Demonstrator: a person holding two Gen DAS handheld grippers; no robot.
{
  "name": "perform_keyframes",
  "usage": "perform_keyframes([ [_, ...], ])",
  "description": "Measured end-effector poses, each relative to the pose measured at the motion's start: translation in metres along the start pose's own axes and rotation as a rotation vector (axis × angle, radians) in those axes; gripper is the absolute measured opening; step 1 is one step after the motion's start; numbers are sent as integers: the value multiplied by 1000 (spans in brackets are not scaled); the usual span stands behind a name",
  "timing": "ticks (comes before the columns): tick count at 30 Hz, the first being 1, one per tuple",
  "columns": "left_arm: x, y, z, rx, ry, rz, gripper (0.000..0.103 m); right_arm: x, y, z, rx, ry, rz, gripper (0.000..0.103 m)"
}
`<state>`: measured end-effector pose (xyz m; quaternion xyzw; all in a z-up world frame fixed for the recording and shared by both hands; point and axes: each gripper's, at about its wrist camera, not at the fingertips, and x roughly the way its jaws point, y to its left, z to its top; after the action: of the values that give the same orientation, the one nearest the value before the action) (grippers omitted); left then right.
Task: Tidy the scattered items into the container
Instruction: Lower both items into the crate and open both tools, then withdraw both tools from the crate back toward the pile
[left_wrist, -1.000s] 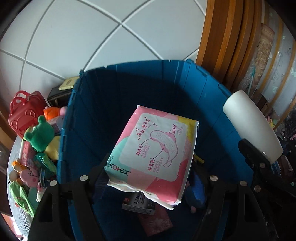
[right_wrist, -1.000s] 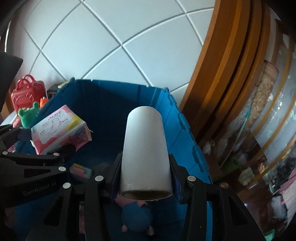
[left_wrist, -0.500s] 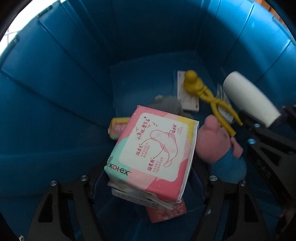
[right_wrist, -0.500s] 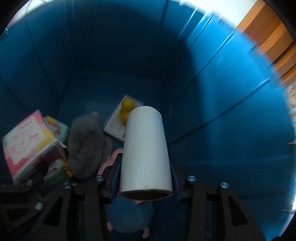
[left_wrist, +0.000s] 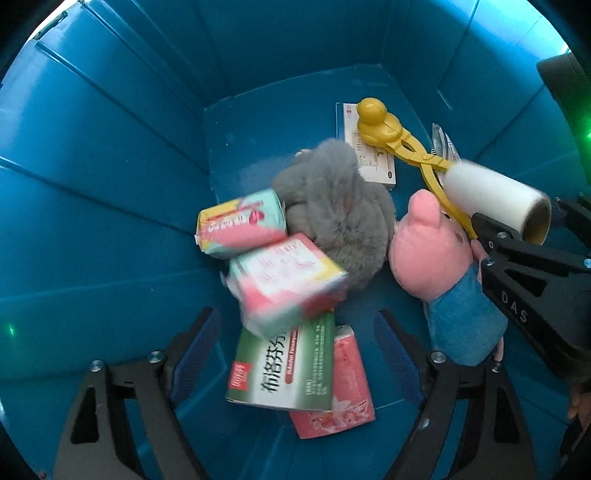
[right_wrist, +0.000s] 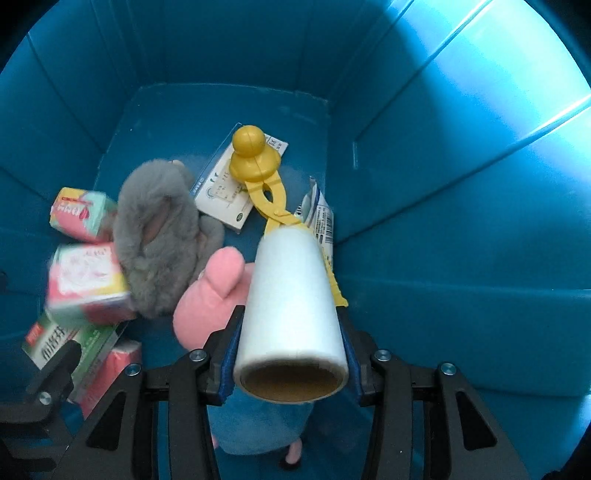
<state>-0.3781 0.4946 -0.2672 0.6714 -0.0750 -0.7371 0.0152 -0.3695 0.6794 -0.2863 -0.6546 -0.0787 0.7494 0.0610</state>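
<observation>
Our left tool (left_wrist: 299, 332) is open; the blurred pad pack (left_wrist: 286, 280) sits in the bin (left_wrist: 110, 184) beside the grey plush (left_wrist: 336, 206). Right tool (right_wrist: 291, 354) grips the roll (right_wrist: 291, 306) over the bin.

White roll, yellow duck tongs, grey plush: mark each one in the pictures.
white roll (right_wrist: 291, 295), right wrist view, middle of its side.
yellow duck tongs (left_wrist: 380, 127), left wrist view, duck's body.
grey plush (left_wrist: 340, 214), left wrist view, furry middle.

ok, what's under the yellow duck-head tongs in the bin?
The yellow duck-head tongs lie on a white printed box, its near end showing, and beside a white barcode packet. Their handles run under the white roll in the right gripper, hidden.
</observation>
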Motion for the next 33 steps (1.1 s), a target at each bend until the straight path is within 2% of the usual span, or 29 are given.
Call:
perform_keyframes([
  [5, -2, 1, 2, 1, -10, 4, 85, -4, 5, 3, 5, -11, -3, 48],
  [9, -4, 3, 4, -8, -19, 1, 85, -5, 8, 3, -5, -3, -6, 61],
  [12, -6, 6, 7, -21, -30, 1, 85, -6, 10, 3, -15, -5, -5, 65],
  [20, -16, 14, 12, -50, -73, 6, 85, -24, 8, 5, 2, -37, 16, 70],
  [24, -30, 19, 12, -59, -110, -22, 85, -61, 1, 1, 21, -104, 30, 72],
  [29, -75, 28, 1, -60, -241, -110, 85, -129, -9, -18, 38, -248, 33, 80],
  [33, -117, 35, -16, -69, -337, -161, 85, -177, -16, -44, 40, -370, 42, 81],
])
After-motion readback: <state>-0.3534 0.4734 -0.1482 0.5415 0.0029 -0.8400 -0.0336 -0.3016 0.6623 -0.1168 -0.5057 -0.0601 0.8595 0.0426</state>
